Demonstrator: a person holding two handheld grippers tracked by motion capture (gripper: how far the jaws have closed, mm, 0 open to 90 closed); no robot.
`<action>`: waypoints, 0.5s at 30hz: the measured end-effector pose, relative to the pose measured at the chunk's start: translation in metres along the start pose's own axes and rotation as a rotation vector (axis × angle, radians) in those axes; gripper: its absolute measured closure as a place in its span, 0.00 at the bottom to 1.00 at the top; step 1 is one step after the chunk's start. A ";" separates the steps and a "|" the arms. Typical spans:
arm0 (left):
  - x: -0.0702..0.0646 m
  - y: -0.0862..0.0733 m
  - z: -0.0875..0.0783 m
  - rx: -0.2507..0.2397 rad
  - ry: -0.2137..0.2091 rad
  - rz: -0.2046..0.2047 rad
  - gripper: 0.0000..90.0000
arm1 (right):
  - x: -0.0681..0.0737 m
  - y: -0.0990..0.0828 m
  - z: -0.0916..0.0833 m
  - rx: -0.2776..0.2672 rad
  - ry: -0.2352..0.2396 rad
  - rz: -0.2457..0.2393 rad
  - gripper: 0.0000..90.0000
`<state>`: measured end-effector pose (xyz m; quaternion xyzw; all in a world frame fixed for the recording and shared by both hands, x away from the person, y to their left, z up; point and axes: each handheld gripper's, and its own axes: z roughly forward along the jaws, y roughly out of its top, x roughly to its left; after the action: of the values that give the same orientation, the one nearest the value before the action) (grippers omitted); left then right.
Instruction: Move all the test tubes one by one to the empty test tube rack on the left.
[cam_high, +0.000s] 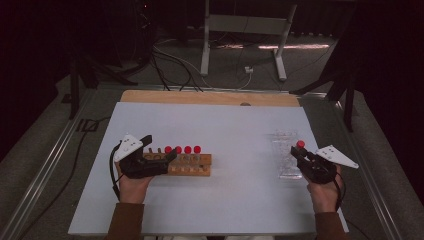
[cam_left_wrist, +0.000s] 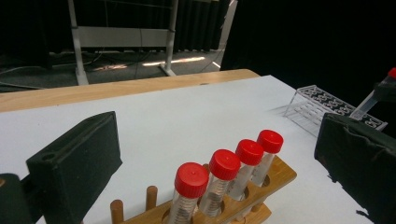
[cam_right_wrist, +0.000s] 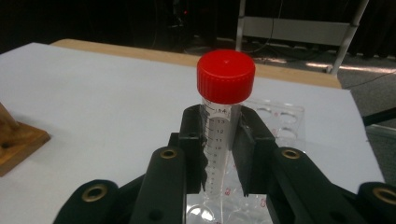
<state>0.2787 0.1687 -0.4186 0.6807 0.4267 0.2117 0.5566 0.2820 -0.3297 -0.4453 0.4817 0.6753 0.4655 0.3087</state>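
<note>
The white table (cam_high: 230, 200) carries two racks. The wooden rack (cam_high: 192, 166) is the landmark; it holds four red-capped tubes (cam_left_wrist: 224, 179) upright in a row. Well to its right lies the clear plastic rack (cam_high: 287, 155), apparently the destination. The left gripper (cam_high: 150, 150) rests at the wooden rack's left end, jaws spread wide apart around nothing, probably bracing it. The right gripper (cam_right_wrist: 223, 154) hovers over the clear rack, pinching one tube (cam_right_wrist: 223, 116) upright below its cap, likely for vertical insertion.
</note>
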 end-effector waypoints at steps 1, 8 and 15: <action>0.000 0.000 0.000 0.000 0.000 0.000 0.01 | 0.000 0.001 -0.001 -0.005 0.000 0.003 0.82; -0.002 0.001 0.000 0.000 -0.009 0.007 0.01 | 0.001 0.007 -0.009 -0.040 -0.005 0.009 0.82; -0.005 0.002 0.001 0.002 -0.019 0.014 0.01 | 0.005 0.014 -0.014 -0.066 0.022 0.013 0.82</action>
<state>0.2776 0.1638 -0.4159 0.6859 0.4169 0.2087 0.5586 0.2729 -0.3278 -0.4272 0.4704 0.6599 0.4948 0.3138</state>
